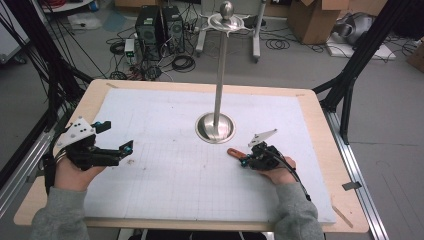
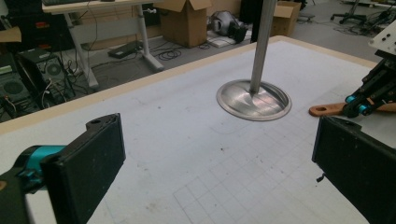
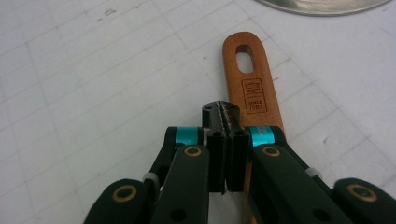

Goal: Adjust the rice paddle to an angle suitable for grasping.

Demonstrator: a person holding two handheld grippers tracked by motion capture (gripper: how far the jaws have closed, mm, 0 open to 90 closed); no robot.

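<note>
Beyond the tool's jaws lay a smooth reddish wooden handle (image 3: pixel 250 79); farther off, the stand's round base (image 2: pixel 253 99) was polished, glossy metal.

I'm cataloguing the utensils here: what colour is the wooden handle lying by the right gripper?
The wooden handle is reddish-brown with a stamped logo, clearest in the right gripper view.
</note>
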